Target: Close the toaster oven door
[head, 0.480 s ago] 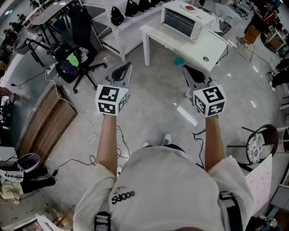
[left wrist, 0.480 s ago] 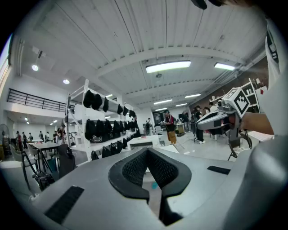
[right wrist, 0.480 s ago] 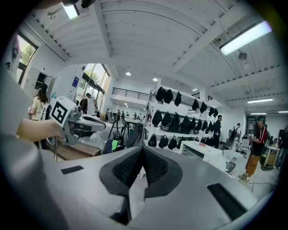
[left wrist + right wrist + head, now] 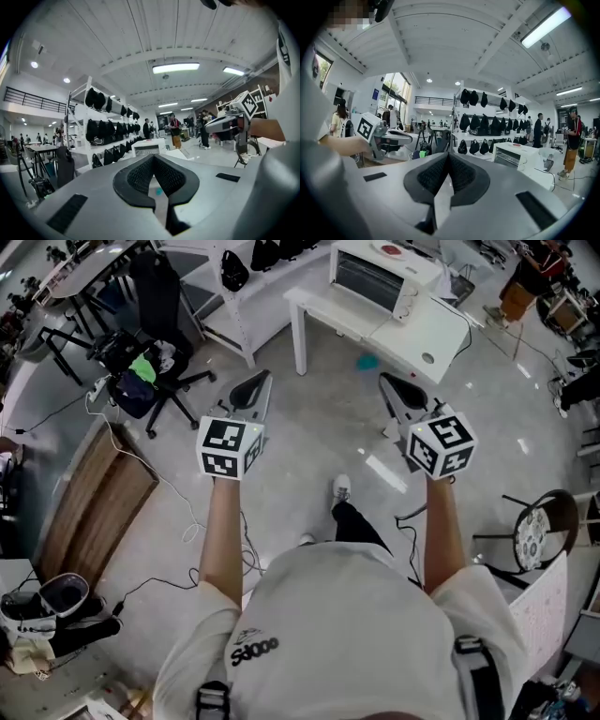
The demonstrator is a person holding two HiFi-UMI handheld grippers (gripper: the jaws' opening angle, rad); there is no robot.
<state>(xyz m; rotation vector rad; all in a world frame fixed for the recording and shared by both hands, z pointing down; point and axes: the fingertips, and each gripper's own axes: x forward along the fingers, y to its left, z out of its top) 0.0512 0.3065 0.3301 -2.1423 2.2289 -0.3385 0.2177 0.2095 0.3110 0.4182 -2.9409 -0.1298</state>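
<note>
A white toaster oven stands on a white table far ahead of me, its rack showing through the front. It appears small in the left gripper view and in the right gripper view. Whether its door hangs down I cannot tell from here. My left gripper and right gripper are held out side by side at chest height, well short of the table. Both are shut with nothing between the jaws.
A black office chair with bags stands at the left. White shelving with black bags runs beside the table. A teal object lies on the floor under the table. Cables cross the floor. A round stool is at the right.
The person has stepped forward: one foot now shows ahead of the body. Both grippers keep the same pose and stay shut.
</note>
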